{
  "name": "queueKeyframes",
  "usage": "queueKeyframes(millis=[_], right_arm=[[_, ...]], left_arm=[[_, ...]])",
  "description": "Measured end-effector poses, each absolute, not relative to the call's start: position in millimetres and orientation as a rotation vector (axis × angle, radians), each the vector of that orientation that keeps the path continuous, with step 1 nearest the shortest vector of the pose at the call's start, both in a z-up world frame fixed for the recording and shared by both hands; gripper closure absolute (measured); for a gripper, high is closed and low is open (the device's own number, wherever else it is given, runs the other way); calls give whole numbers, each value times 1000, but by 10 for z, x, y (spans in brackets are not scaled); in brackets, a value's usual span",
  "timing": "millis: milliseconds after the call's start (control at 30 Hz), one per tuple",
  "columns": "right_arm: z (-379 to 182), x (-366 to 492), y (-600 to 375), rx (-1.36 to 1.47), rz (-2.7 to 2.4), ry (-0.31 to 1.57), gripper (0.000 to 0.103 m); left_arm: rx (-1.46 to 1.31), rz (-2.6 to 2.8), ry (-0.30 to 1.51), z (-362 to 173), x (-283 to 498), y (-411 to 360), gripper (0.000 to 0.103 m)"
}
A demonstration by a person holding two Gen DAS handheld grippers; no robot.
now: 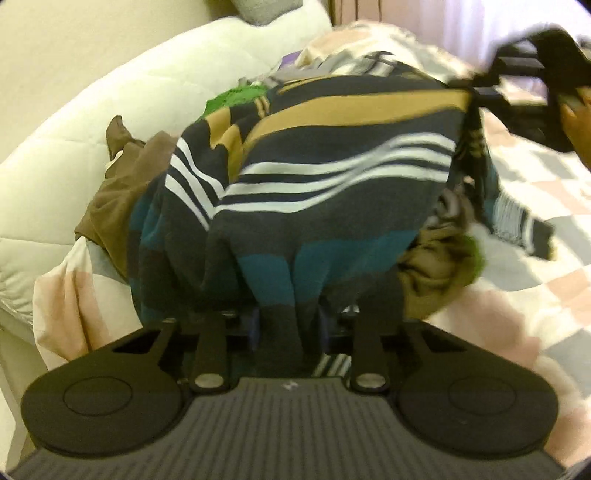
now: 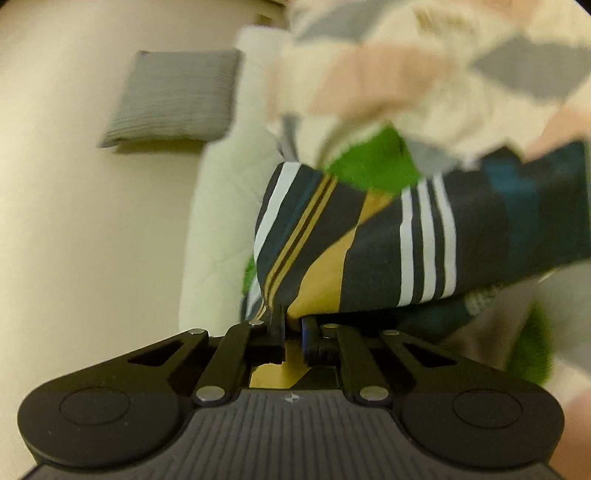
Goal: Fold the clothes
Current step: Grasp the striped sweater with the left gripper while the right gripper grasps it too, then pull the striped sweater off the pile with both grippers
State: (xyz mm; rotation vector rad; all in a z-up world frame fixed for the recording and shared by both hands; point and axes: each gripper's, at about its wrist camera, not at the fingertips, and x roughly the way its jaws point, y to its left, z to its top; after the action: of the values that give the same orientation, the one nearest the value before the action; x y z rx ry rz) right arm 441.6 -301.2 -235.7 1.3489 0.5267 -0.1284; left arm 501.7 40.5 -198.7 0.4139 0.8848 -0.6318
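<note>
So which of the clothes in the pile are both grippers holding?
The navy striped garment with tan, white and teal bands; the left gripper and right gripper pinch it. The brown and green pieces lie loose.

Warm, soft indoor light, yellowish cast; brightest at far right near pale curtain (image 1: 461,26). No hard shadows, no glare. Strong fisheye bending, dark corners. Motion blur heavy on quilt (image 2: 424,74), milder on striped garment (image 1: 332,166).

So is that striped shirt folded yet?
No. The striped shirt hangs bunched, pinched between the left gripper and right gripper.
</note>
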Motion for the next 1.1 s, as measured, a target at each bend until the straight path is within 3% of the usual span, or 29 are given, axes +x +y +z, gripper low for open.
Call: queueKeyframes(millis=[200, 367, 433, 533, 567, 633, 667, 733, 800, 867, 967, 1033, 1100], right_arm=[[-2168, 3078, -3059, 1285, -262, 652, 96], [-2587, 2150, -2894, 1307, -434, 937, 96], [-2908, 1949, -2852, 1362, -444, 1133, 95], [-3160, 1783, -2872, 1411, -463, 1312, 79], [-3146, 1793, -2902, 1387, -448, 1322, 76], [-3015, 1851, -3015, 1307, -444, 1267, 66], [-2937, 1894, -3066, 1272, -445, 1223, 58], [-2830, 2032, -3202, 1196, -442, 1124, 57], [-2799, 2253, -3322, 1117, -416, 1037, 55], [-2853, 2567, -3427, 1007, -376, 1001, 54], [-3022, 3028, -3438, 836, -293, 1011, 42], [-3198, 3238, -3407, 771, -227, 1056, 36], [-3409, 3312, -3369, 764, -192, 1097, 34]], left_arm=[[361, -810, 1003, -1741, 4552, 533, 76], [459, -944, 1141, -1823, 4179, 389, 70], [504, -1000, 1168, -1806, 4091, 324, 71], [509, -1077, 1170, -1658, 4130, 287, 65], [518, -1084, 1150, -1590, 4188, 275, 61], [533, -1081, 1109, -1498, 4351, 212, 42], [534, -1063, 1081, -1478, 4480, 135, 41], [502, -1018, 1030, -1460, 4735, -95, 37], [448, -950, 991, -1482, 5063, -395, 24], [395, -873, 973, -1547, 5407, -701, 23], [335, -805, 979, -1700, 5903, -1092, 23], [332, -786, 1015, -1871, 6143, -1347, 14], [404, -716, 1062, -2119, 6287, -1555, 20]])
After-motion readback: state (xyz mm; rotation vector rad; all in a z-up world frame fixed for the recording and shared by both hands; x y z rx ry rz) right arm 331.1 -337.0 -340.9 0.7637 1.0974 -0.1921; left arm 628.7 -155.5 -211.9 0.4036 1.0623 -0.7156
